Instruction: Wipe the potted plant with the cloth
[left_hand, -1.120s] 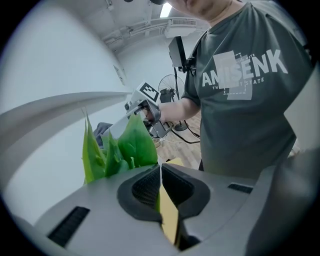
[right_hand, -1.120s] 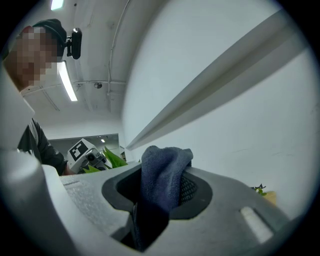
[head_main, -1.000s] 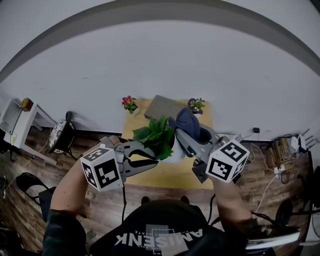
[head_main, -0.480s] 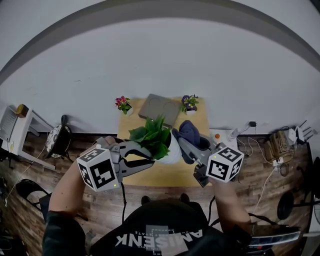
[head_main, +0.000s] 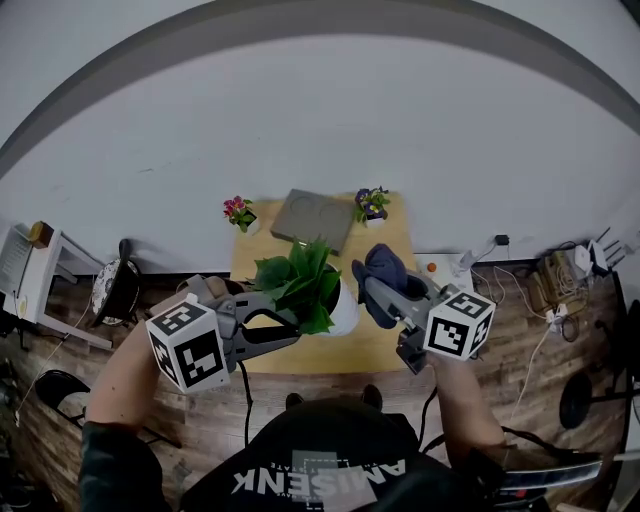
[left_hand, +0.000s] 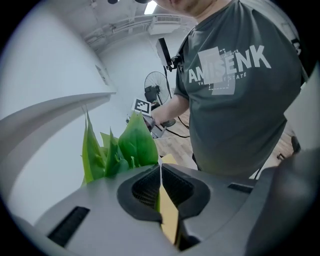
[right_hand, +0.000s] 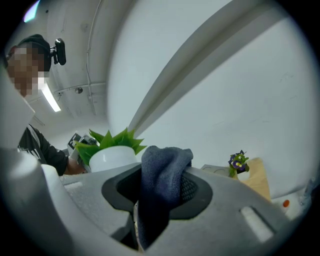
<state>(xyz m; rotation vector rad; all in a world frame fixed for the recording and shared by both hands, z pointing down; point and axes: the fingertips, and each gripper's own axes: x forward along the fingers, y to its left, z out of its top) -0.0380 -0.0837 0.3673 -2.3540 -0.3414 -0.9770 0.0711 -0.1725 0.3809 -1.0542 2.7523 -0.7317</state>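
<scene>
The potted plant (head_main: 293, 283) has broad green leaves in a white pot (head_main: 344, 312) and stands on a small wood-coloured table (head_main: 408, 240). My left gripper (head_main: 295, 328) reaches in from the left under the foliage. In the left gripper view its jaws (left_hand: 160, 170) are shut on a thin leaf edge, with more leaves (left_hand: 131, 142) just beyond. My right gripper (head_main: 380, 292) is shut on a dark blue cloth (head_main: 380, 268), held just right of the pot and apart from the leaves. The right gripper view shows the cloth (right_hand: 162, 175) bunched between the jaws, with the pot (right_hand: 114, 156) behind it on the left.
A grey slab (head_main: 312, 218) lies at the table's far side between a pink-flowered pot (head_main: 238, 212) and a purple-flowered pot (head_main: 371, 204). A chair (head_main: 115, 285) stands on the floor at left. Cables and plugs (head_main: 555, 285) lie at right.
My right gripper has carried the cloth down and to the right, off the top of the plant to beside the pot. The left gripper has stayed at the leaves.
</scene>
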